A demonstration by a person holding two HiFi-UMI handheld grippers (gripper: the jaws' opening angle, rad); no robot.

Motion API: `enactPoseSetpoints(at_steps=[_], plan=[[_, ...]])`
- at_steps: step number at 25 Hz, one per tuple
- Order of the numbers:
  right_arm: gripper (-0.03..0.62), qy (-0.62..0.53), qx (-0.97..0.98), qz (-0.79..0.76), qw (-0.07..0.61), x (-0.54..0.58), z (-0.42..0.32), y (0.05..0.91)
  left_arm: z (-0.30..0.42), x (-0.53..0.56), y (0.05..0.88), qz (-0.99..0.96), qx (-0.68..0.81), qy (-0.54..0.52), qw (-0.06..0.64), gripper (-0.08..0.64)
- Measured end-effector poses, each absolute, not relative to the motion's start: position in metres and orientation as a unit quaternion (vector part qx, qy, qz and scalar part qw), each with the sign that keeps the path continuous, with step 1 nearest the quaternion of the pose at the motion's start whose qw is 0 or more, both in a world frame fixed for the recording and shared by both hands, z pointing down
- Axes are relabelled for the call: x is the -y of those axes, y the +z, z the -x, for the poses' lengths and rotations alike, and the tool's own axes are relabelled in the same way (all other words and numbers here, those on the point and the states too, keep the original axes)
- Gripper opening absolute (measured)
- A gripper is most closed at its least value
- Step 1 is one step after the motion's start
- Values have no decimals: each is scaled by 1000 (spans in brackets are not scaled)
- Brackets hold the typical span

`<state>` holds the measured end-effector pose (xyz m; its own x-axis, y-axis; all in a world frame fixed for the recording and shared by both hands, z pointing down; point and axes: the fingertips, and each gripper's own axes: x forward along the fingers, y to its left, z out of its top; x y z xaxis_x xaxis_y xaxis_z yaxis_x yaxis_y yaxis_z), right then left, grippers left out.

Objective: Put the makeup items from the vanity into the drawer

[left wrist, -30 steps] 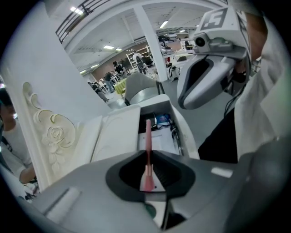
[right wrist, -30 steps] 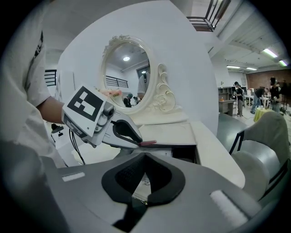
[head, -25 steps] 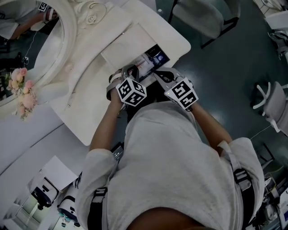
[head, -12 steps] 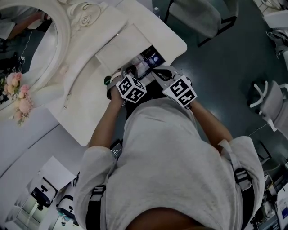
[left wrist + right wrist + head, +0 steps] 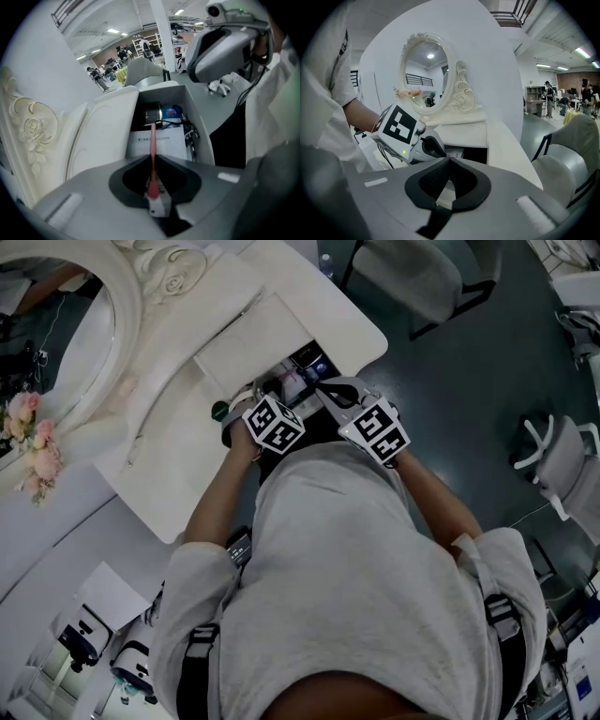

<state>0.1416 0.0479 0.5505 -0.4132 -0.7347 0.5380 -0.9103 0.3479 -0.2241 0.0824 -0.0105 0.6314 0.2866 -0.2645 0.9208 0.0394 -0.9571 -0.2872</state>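
Note:
In the left gripper view, my left gripper (image 5: pixel 152 158) is shut on a thin pink makeup stick (image 5: pixel 152 140) that points out over the open drawer (image 5: pixel 199 126) of the white vanity (image 5: pixel 105 131). The drawer holds a white printed sheet (image 5: pixel 159 143), a dark round item (image 5: pixel 151 112), a blue round item (image 5: pixel 174 112) and dark cords. In the head view the left gripper (image 5: pixel 274 390) hangs over the drawer (image 5: pixel 302 371). My right gripper (image 5: pixel 323 392) is beside it, to the right. The right gripper view shows the right gripper (image 5: pixel 449 160) shut with nothing between its jaws.
An oval mirror (image 5: pixel 56 334) in an ornate white frame stands at the vanity's back, with pink flowers (image 5: pixel 33 442) beside it. A small green round thing (image 5: pixel 218 411) sits on the vanity top left of my left gripper. A grey chair (image 5: pixel 422 273) and a white chair (image 5: pixel 562 460) stand on the dark floor.
The left gripper has sunk a little toward the open drawer, still holding the pink stick. The right gripper has shifted only slightly beside it.

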Motion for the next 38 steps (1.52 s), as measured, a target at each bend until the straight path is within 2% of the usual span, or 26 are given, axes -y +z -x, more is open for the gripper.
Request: enactPoseSetpoints(at_steps=[9,12,21,23,27,35,38], plan=[[0,254,805,-508,172,-37,-147,550,-87,7,632,798,-64,-589,109,51],[0,259,806,-503,172,-35,-147,551,-90,7,629,805,-65,-580,105,77],[0,272,811,-493,159,-35,-137,545,-96,4,589,827,-95,-547,91,83],[0,268,817,-486,153,-30,-134,538,-96,8,571,835,-131,-529,74,75],[0,248,831,-479,134,-5,-117,517,-80,35,534,845,-228,-481,41,5],[0,198,867,-435,140,48,-49,483,-11,66,488,851,-354,-383,-61,3],[0,204,869,-434,122,60,-25,468,10,66,475,853,-379,-342,-112,3]])
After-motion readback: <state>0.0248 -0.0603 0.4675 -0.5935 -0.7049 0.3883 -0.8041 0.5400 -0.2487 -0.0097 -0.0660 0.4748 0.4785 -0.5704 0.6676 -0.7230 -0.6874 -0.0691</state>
